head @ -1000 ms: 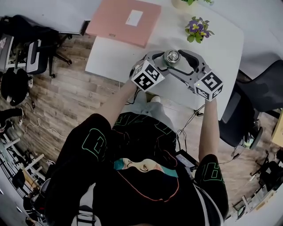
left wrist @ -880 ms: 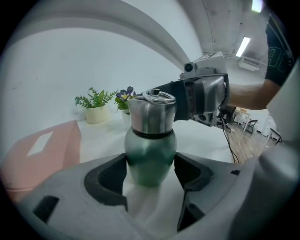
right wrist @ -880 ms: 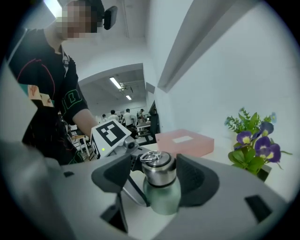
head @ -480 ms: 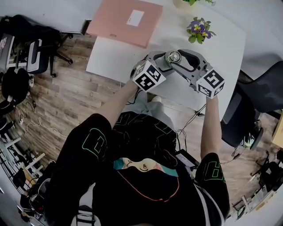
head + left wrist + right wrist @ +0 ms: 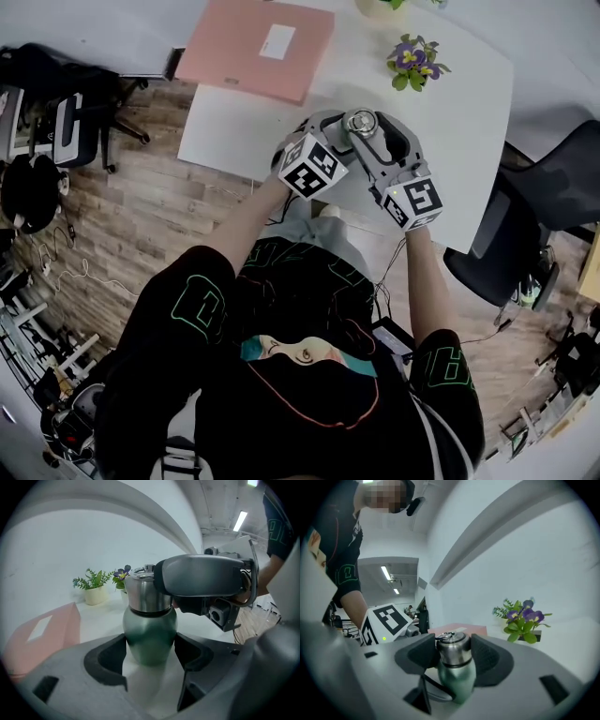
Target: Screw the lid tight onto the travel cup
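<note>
Green-bodied and capped in brushed steel, the travel cup point(image 5: 150, 637) stands upright near the front edge of the white worktop point(image 5: 450, 103), caught between both tools at once. The left hand-held gripper point(image 5: 150, 654) reaches in angled downward, its dark pads pressed against either side of the green body low down. That hold looks meant to stop the cup from spinning or tipping while the top is worked.

The right hand-held gripper point(image 5: 453, 654) comes in nearly level and higher up. Its jaws have just been closing, with the steel lid point(image 5: 452, 649) between them. The ribbed pads sit against the lid's two sides, so this grip is on the lid alone and not on the body.

Splitting the holds this way, one low on the body and one on the cap, is what a twisting motion needs: one part fixed, the other free to turn. The lid sits square on the cup's neck with a dark seam showing beneath it. I judge it seated, but cannot tell how far it is threaded.

Potted flowers point(image 5: 412, 61) and a pink folder point(image 5: 253, 47) lie well apart toward the back of the worktop, out of the way of the turning wrists.
</note>
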